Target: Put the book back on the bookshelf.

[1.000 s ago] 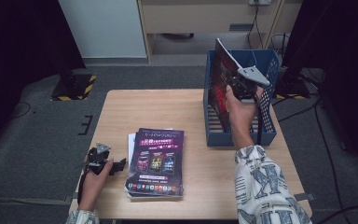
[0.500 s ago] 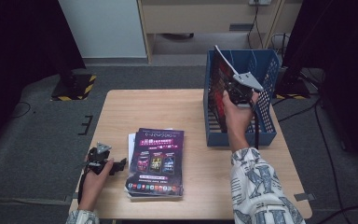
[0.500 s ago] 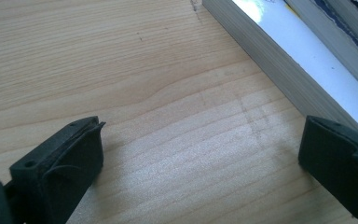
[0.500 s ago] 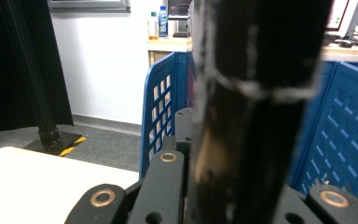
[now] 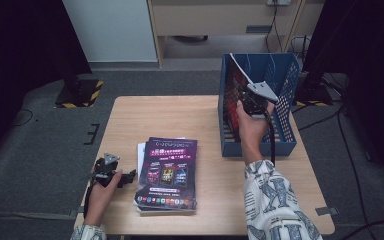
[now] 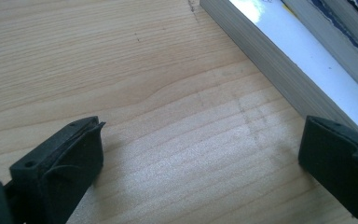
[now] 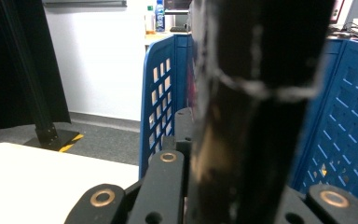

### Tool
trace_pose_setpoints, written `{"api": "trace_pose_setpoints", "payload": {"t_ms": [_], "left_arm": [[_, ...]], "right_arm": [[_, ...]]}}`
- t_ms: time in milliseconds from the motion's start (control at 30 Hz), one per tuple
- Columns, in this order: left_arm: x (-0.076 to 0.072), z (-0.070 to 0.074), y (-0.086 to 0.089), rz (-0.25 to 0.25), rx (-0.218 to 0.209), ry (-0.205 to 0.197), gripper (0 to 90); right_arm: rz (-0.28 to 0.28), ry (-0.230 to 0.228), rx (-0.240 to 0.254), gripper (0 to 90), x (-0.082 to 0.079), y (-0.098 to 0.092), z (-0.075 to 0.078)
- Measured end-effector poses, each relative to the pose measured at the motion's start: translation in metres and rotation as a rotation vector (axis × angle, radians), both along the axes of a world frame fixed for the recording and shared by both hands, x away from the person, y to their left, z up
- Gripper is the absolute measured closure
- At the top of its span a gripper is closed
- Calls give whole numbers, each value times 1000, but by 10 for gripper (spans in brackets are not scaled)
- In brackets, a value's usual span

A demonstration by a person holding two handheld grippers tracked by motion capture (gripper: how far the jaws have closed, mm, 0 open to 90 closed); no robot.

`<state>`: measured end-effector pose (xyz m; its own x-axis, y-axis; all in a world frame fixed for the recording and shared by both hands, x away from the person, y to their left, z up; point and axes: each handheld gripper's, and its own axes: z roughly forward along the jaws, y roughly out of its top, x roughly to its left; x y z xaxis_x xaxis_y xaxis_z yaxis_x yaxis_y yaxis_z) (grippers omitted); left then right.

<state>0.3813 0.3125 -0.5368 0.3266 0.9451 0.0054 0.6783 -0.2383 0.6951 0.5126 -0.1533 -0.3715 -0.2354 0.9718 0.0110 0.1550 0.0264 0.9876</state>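
Right gripper [image 5: 247, 100] was clamped on a magazine [image 5: 237, 85], jaws fully closed on its edge, holding it tilted inside the blue crate [image 5: 285, 142] at about 2 o'clock on the table [image 5: 180, 115]. Left gripper [image 5: 125, 177] rested at 8 o'clock, jaws wide apart with nothing between them, just beside the magazine stack [image 5: 167, 172], whose page edges ran past its right jaw in the left gripper view

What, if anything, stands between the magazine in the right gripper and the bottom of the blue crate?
Nothing visible does. The right gripper holds the magazine upright, partly inside the crate, and the slatted floor below it looks bare where it shows.
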Motion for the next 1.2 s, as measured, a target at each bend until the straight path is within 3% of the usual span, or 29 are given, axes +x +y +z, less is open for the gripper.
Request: {"api": "trace_pose_setpoints", "payload": {"t_ms": [767, 1200], "left_arm": [[0, 0, 0, 0, 0, 0, 0], [0, 0, 0, 0, 0, 0, 0]], "right_arm": [[-23, -22, 4, 870, 3, -1, -6], [-9, -34, 2, 866, -1, 11, -13]]}}
